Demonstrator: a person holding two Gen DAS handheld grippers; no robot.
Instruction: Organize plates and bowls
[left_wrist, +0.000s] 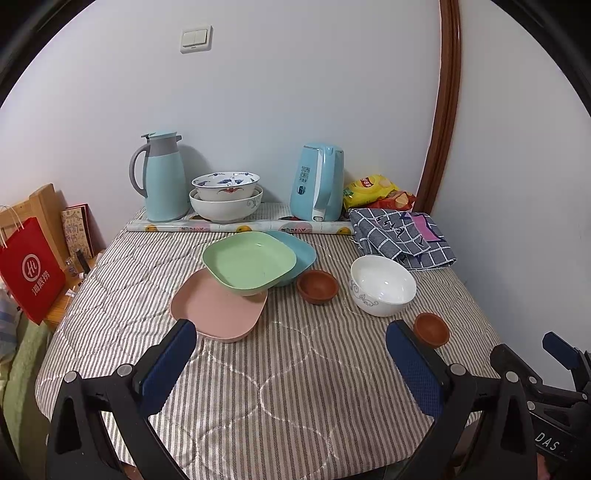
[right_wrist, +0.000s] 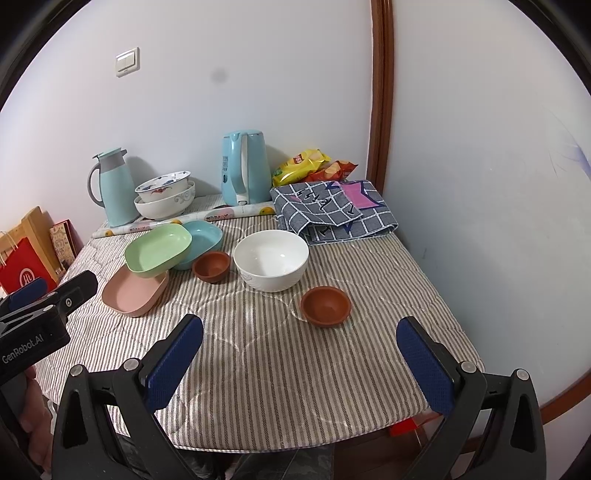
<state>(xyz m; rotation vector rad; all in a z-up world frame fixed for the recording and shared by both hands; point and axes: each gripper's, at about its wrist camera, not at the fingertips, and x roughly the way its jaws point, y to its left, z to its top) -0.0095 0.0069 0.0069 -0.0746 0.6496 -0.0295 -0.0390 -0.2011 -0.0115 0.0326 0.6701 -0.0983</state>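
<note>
On the striped tablecloth a green square plate (left_wrist: 250, 263) (right_wrist: 159, 251) leans across a pink plate (left_wrist: 219, 308) (right_wrist: 135, 291) and a blue plate (left_wrist: 299, 253) (right_wrist: 203, 238). Right of them stand a small brown bowl (left_wrist: 317, 286) (right_wrist: 211, 266), a white bowl (left_wrist: 382, 285) (right_wrist: 271, 260) and a second brown bowl (left_wrist: 431, 329) (right_wrist: 325, 305). Two patterned bowls (left_wrist: 226, 195) (right_wrist: 165, 195) are stacked by the back wall. My left gripper (left_wrist: 291, 332) is open, short of the pink plate. My right gripper (right_wrist: 300, 332) is open, just short of the nearer brown bowl. Neither holds anything.
A blue thermos jug (left_wrist: 162, 177) (right_wrist: 110, 188) and a blue kettle (left_wrist: 319, 182) (right_wrist: 245, 168) stand at the back. A checked cloth (left_wrist: 400, 236) (right_wrist: 332, 210) and snack bags (left_wrist: 373, 192) (right_wrist: 310, 164) fill the back right corner. A red paper bag (left_wrist: 31, 269) hangs off the left edge.
</note>
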